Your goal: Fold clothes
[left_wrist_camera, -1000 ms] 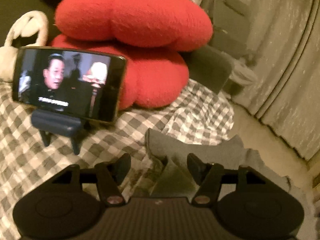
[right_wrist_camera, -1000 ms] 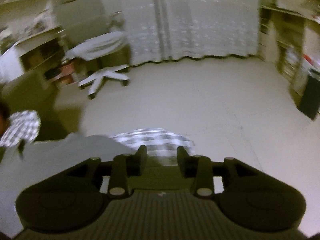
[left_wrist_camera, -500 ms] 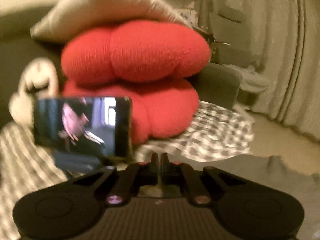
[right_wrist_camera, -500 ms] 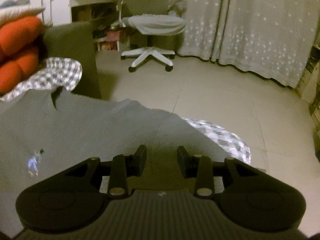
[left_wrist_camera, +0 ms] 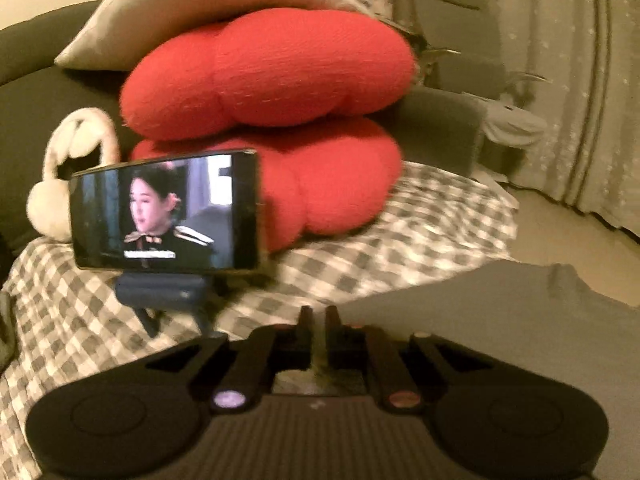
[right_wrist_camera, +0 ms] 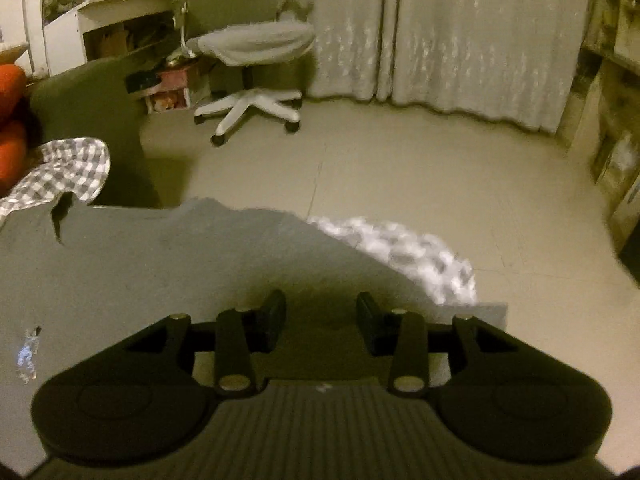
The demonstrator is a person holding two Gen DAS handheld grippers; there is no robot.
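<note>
Two black grippers at a plain grey cotton garment (right_wrist_camera: 168, 264) spread over the checked cloth (left_wrist_camera: 380, 252).
Left gripper (left_wrist_camera: 318, 322): jaws opening slightly, a fabric fold between them. Right gripper (right_wrist_camera: 321, 320): jaws opening, half apart over the garment's edge, gripping nothing.

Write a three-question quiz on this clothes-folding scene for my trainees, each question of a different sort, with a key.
1. True or false: the phone lies flat with its screen facing up.
2. Multiple choice: which thing does the right gripper, with its jaws apart, hover over? A. the grey garment B. a wooden table C. a blue towel
3. Short answer: what colour are the two plump cushions stacked behind the phone?

Key
1. False: it stands on its long edge in a dark holder.
2. A
3. Red
</note>
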